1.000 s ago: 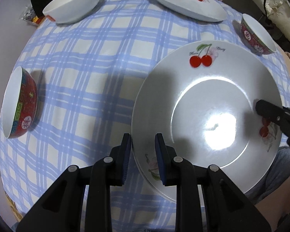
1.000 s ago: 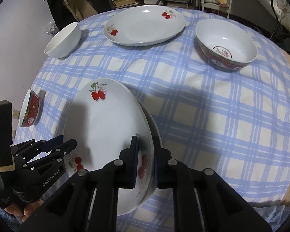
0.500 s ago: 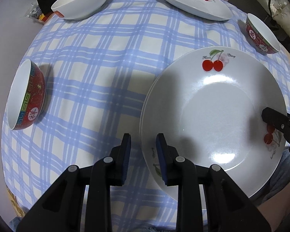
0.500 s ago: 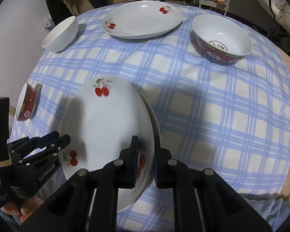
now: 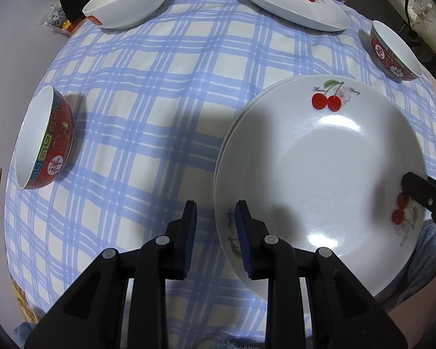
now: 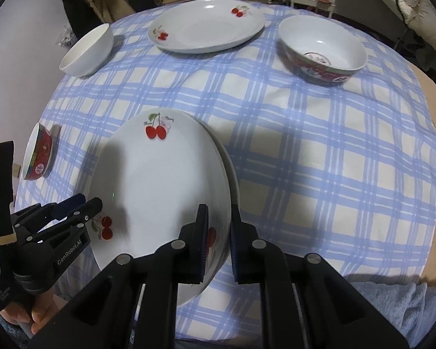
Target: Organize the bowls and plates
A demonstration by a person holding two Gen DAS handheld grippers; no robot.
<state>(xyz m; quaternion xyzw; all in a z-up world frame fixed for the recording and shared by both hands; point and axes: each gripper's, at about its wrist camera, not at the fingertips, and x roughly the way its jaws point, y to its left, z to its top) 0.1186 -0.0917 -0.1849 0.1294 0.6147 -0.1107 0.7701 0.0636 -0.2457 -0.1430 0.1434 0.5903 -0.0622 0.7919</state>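
Slippage is the nearest risk: the right gripper (image 6: pixel 218 232) pinches the near rim of the top plate (image 6: pixel 160 174) between its pads, and glazed ceramic is slick, so a thin edge hold could let go or let the plate pivot. That plate sits over a second plate (image 5: pixel 226 145), whose rim shows as a sliver along the side; the two look slightly offset, so a careless release might leave the upper one rocking, or it could clack down and chip a rim.

The left gripper (image 5: pixel 215 226) hangs just beside the stack's other edge, its blue pads parted with nothing between them; one pad overlaps the lower rim in its own view, though I cannot tell if it touches. A nudge there would shove the stack across the cloth.

Both plates are white, glossy and shallow, with a broad flat well, cherry decals on the rim and bright glare from overhead light. The tablecloth (image 6: pixel 319 160) is soft blue-and-cream check, faintly wrinkled, so it may bunch and drag if the plates are slid rather than lifted.

Farther out, well apart, stand a red patterned bowl (image 5: pixel 43 142) at the left edge, a plain white bowl (image 6: pixel 87 52), a third cherry plate (image 6: pixel 206 29) and a red-sided bowl with a white inside (image 6: pixel 322 52), all smooth, round and hard.
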